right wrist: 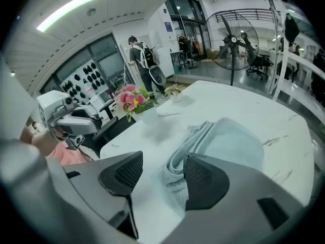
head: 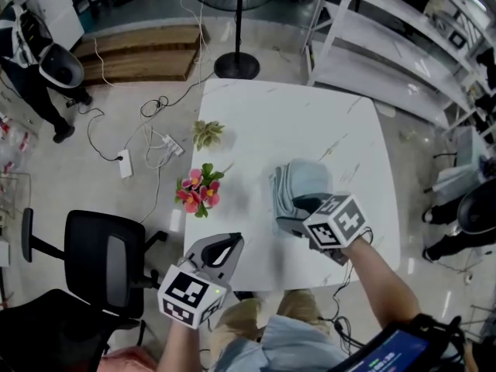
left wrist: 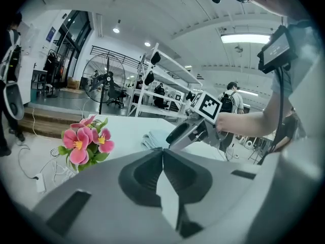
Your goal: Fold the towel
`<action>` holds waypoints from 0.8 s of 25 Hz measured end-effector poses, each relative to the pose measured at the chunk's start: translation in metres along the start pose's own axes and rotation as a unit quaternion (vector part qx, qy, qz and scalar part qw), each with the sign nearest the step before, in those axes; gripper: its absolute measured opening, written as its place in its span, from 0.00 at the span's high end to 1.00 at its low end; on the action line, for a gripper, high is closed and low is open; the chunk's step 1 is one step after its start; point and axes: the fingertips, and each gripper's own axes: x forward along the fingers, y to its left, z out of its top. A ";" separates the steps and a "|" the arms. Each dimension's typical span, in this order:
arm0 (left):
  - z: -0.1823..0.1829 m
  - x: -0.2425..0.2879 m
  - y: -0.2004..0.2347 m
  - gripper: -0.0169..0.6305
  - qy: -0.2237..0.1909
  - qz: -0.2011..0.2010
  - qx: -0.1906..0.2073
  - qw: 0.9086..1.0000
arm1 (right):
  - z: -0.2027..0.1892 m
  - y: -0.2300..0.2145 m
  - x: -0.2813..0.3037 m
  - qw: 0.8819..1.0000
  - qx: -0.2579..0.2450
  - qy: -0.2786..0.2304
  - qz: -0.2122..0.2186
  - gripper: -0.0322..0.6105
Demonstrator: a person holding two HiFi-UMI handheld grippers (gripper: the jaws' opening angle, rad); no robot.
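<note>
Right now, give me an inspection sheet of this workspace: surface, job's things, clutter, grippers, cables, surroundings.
Surface: white marbled table.
Job's things: towel, folded in a stack, right of centre.
Clutter: pink flowers and a small plant near the left edge.
Grippers: left gripper shut, empty, off the towel; right gripper open, towel's near edge between its jaws, not gripped.
Cables: power strip and cords on the floor left of the table.
Surroundings: fan stand, chair, shelves, people standing by.
</note>
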 end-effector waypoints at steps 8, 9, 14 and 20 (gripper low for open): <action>0.002 0.014 -0.007 0.96 -0.005 -0.013 0.006 1.000 | 0.005 -0.030 -0.054 0.995 0.030 -0.094 -0.010 0.84; 0.001 0.015 -0.008 0.96 -0.004 -0.014 0.006 1.000 | 0.002 -0.037 -0.054 0.995 0.032 -0.094 -0.021 0.92; -0.007 0.017 -0.011 0.96 0.007 -0.014 0.003 1.000 | -0.013 -0.038 -0.020 0.998 0.008 -0.046 -0.038 0.92; -0.016 0.013 -0.012 0.96 0.015 -0.006 -0.008 1.000 | -0.019 0.002 0.019 0.998 -0.053 -0.020 -0.001 0.92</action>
